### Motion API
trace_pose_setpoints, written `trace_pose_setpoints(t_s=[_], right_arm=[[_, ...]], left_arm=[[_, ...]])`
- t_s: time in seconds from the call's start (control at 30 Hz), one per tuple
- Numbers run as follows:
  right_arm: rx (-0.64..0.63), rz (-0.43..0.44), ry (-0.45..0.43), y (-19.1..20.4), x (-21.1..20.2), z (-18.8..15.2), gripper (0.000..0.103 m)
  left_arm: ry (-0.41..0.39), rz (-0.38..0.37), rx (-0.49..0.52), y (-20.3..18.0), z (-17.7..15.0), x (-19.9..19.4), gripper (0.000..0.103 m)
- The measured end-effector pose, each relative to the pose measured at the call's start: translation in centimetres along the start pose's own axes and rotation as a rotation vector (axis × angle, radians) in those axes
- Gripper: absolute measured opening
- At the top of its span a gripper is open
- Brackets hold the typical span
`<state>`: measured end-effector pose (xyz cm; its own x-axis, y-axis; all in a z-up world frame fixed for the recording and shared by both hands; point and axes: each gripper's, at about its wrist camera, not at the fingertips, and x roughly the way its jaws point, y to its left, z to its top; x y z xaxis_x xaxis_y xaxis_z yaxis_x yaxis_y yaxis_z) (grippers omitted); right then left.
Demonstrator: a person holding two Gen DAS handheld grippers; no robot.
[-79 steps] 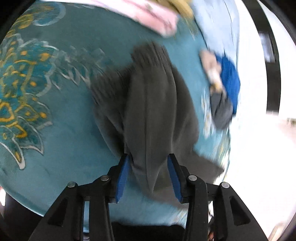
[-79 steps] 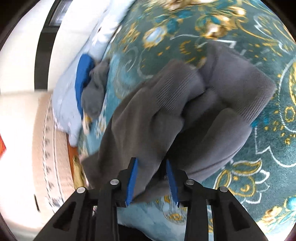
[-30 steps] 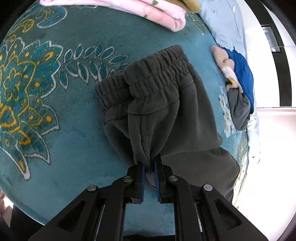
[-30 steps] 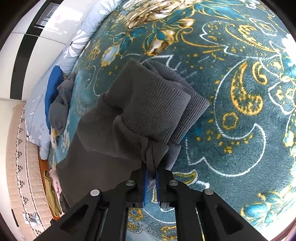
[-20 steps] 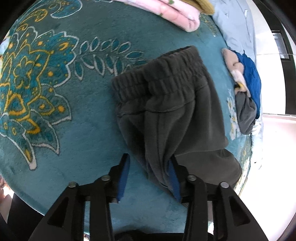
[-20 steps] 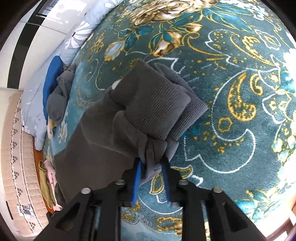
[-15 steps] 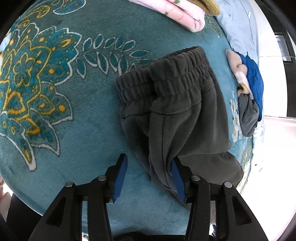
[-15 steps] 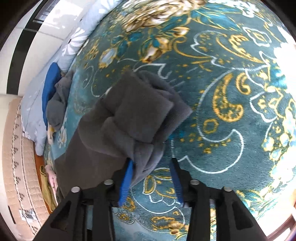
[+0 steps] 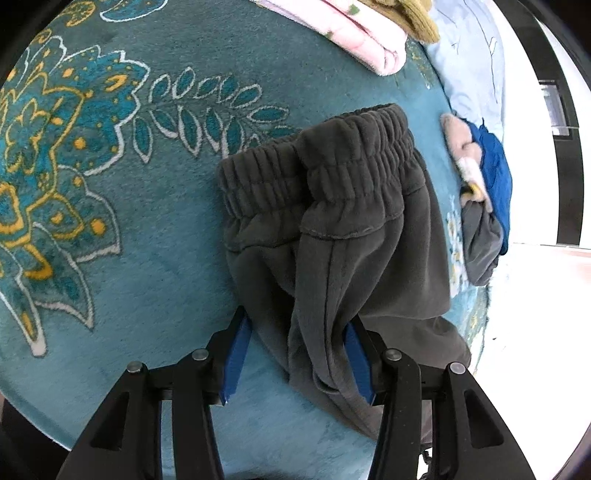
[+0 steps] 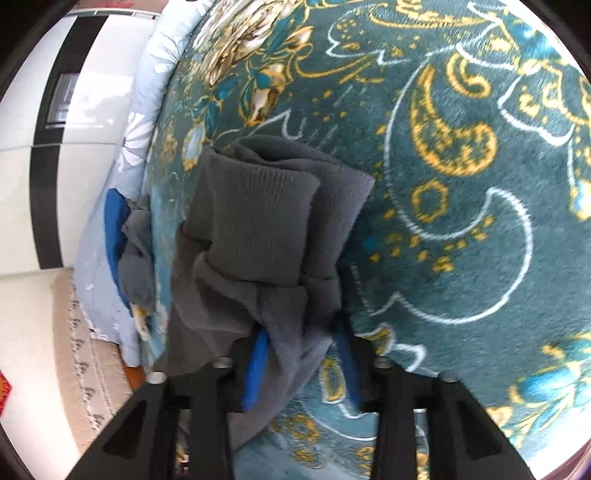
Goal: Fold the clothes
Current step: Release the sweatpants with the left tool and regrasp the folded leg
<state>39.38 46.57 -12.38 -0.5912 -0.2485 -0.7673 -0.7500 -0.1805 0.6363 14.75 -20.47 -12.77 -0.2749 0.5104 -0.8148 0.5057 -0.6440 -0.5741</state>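
- On the teal patterned blanket (image 9: 122, 258) we see the dark grey sweatpants (image 9: 351, 236) lying folded, the elastic waistband toward 12 o'clock in the left wrist view.
- Our left gripper (image 9: 297, 354) stands with its jaws wide apart; a fold of the sweatpants lies loose between the blue pads, touching the right-hand pad.
- In the right wrist view, the ribbed cuffs of the sweatpants (image 10: 258, 221) lie stacked at the middle, one over the other.
- Our right gripper (image 10: 301, 365) is also spread wide, with a bunch of grey cloth sagging between its pads, not pinched.
- At 1 o'clock from the left gripper lies a folded pink garment (image 9: 354, 33); at 3 o'clock, near the blanket's edge, sits a small heap of blue and grey clothes (image 9: 487, 206).
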Motion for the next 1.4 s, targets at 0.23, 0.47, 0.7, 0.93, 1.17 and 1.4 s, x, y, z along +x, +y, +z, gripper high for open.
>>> trace_pose_setpoints(t_s=[0.23, 0.47, 0.7, 0.93, 1.17, 1.4], right_arm=[[-0.081, 0.011, -0.017, 4.0, -0.4, 0.6, 0.01], [-0.191, 0.118, -0.023, 11.8, -1.6, 3.1, 0.008], [-0.453, 0.413, -0.241, 20.1, -7.1, 3.6, 0.008], [-0.287, 0.029, -0.075, 11.5, 3.0, 4.6, 0.008], [-0.224, -0.007, -0.05, 9.1, 5.1, 4.2, 0.008], [-0.212, 0.007, -0.064, 9.3, 4.8, 5.0, 0.008]], left_arm=[[-0.017, 0.029, 0.094, -2.1, 0.2, -0.7, 0.019], [-0.1, -0.087, 0.187, -6.7, 2.5, -4.8, 0.012], [-0.331, -0.376, 0.386, -14.8, 4.6, -10.1, 0.011], [-0.089, -0.043, 0.249, -8.4, 5.8, 0.4, 0.011], [-0.043, 0.001, 0.191, -6.7, 6.4, 3.7, 0.011], [-0.047, -0.006, 0.181, -5.5, 4.8, 2.2, 0.011]])
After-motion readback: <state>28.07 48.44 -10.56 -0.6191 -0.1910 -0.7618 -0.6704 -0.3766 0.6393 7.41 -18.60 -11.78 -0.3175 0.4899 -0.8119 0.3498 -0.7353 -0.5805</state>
